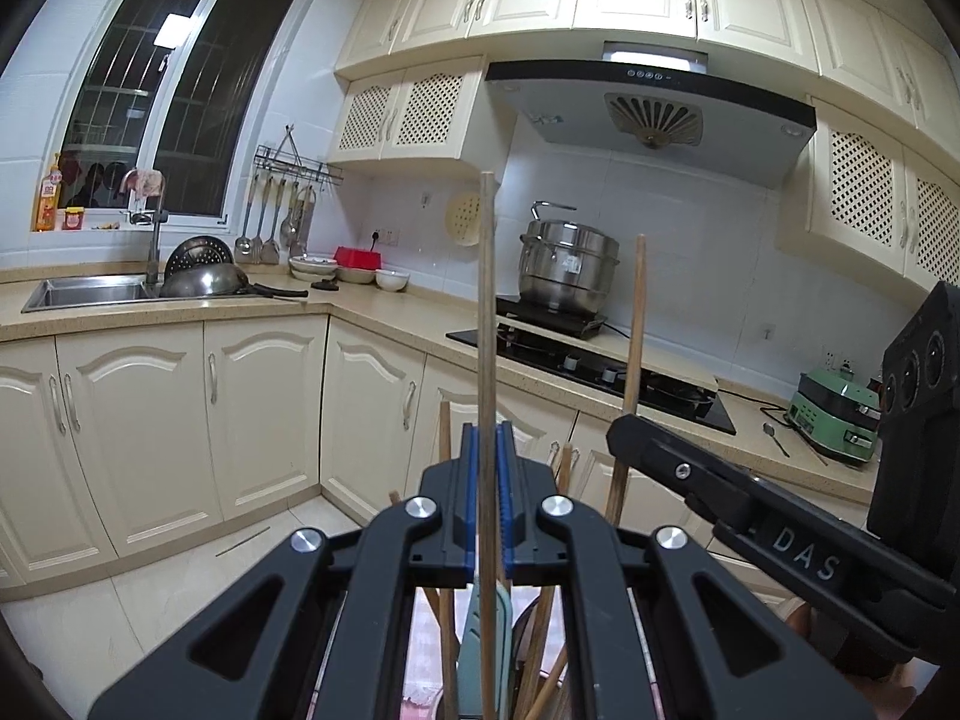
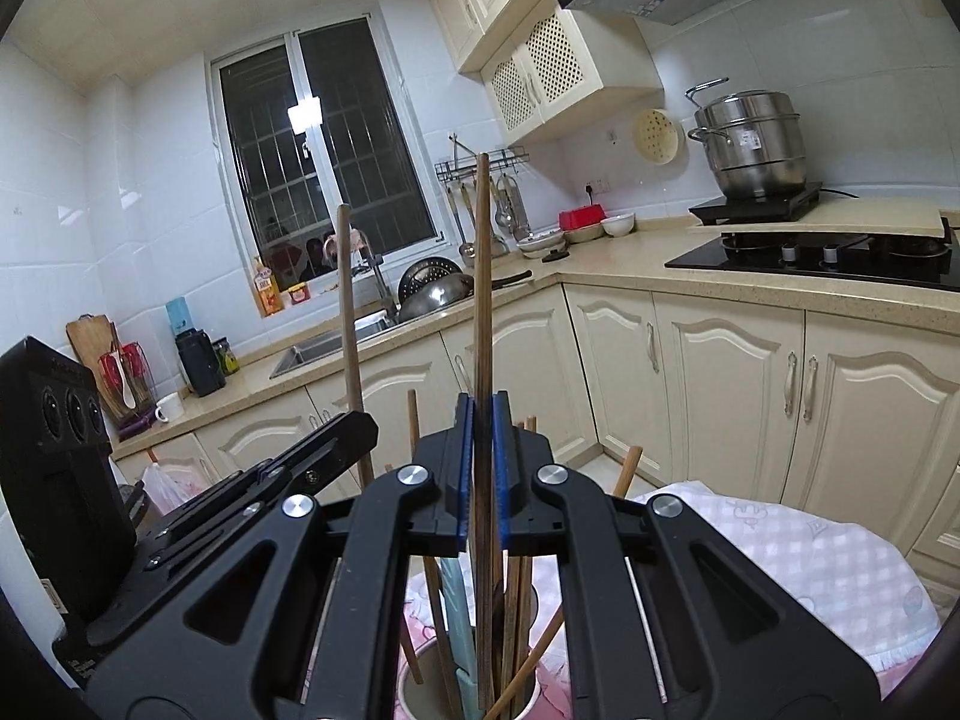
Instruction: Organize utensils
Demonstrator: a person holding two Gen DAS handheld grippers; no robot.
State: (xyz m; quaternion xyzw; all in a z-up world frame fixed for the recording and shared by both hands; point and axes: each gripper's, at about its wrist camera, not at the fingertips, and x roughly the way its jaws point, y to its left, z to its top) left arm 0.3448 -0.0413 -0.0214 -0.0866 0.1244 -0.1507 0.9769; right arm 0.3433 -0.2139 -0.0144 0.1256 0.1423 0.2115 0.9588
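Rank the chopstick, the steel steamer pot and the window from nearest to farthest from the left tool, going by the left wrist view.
1. The chopstick, upright between the left tool's fingers.
2. The steel steamer pot, ahead and slightly right on the stove.
3. The window, far left above the sink.

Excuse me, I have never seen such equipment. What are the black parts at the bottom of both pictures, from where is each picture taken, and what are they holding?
They are two hand-held grippers, not a robot arm; a person carries one in each hand. Each picture comes from a camera on one gripper, looking forward along its fingers. The left gripper is closed on a light wooden chopstick. The right gripper is closed on a darker chopstick. Below them a cup holds more chopsticks, standing on a pink checked cloth. Behind is a kitchen.
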